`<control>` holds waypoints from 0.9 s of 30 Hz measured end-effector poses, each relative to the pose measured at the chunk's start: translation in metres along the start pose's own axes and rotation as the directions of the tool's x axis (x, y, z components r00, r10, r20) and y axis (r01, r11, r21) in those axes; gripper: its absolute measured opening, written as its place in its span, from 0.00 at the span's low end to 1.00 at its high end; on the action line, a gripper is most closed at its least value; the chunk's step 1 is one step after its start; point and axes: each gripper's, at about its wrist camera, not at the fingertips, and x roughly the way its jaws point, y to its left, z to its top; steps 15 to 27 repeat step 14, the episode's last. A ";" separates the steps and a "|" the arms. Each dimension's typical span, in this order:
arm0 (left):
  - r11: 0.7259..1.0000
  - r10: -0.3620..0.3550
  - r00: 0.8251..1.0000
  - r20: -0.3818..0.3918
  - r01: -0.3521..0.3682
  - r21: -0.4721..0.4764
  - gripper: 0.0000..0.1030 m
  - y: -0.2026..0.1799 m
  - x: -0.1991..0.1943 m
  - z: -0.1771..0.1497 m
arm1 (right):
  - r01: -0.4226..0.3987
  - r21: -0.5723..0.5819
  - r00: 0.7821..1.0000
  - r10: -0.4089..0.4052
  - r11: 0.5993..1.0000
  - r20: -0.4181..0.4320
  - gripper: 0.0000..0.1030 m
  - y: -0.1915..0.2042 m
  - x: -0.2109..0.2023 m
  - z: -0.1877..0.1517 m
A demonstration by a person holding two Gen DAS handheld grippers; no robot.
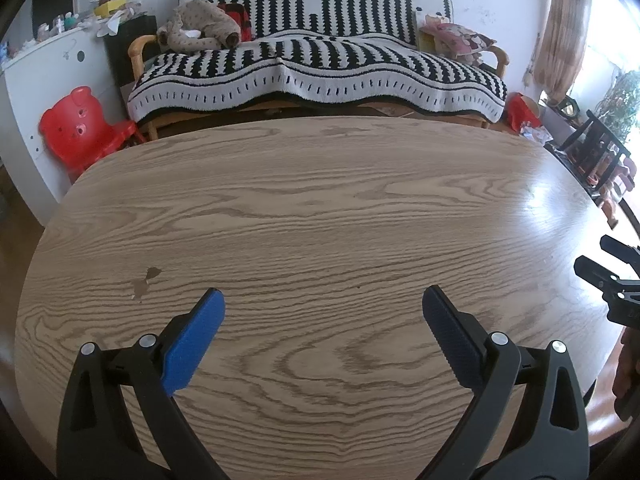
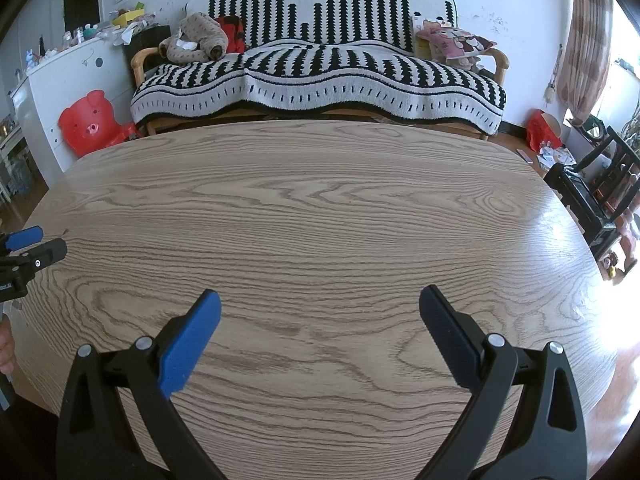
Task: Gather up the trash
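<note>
A wooden table (image 1: 312, 208) with strong grain fills both views, and no trash shows on its top. My left gripper (image 1: 323, 300) hovers open over the near part of the table, its blue-padded fingers wide apart and empty. My right gripper (image 2: 319, 300) is likewise open and empty over the table (image 2: 320, 208). The left wrist view catches the right gripper (image 1: 608, 264) at the right edge. In the right wrist view the left gripper (image 2: 32, 244) pokes in at the left edge. A small worn patch (image 1: 144, 282) marks the table surface.
Beyond the table's far edge stands a sofa (image 1: 316, 68) under a black-and-white blanket, with a stuffed toy (image 1: 200, 30) and cushions. A red bear-shaped child's chair (image 1: 80, 128) sits at the left by a white cabinet (image 1: 44, 80). A dark wooden chair (image 2: 592, 192) and floor clutter (image 2: 554, 154) lie right.
</note>
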 end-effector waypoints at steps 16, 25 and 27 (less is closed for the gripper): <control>1.000 0.016 0.999 -0.029 -0.016 0.003 0.93 -0.002 0.002 0.002 | 0.000 -0.001 1.000 0.000 1.000 0.000 0.93 0.000 0.000 0.000; 1.000 0.016 0.999 -0.029 -0.016 0.003 0.93 -0.002 0.002 0.002 | 0.000 -0.001 1.000 0.000 1.000 0.000 0.93 0.000 0.000 0.000; 1.000 0.016 0.999 -0.029 -0.016 0.003 0.93 -0.002 0.002 0.002 | 0.000 -0.001 1.000 0.000 1.000 0.000 0.93 0.000 0.000 0.000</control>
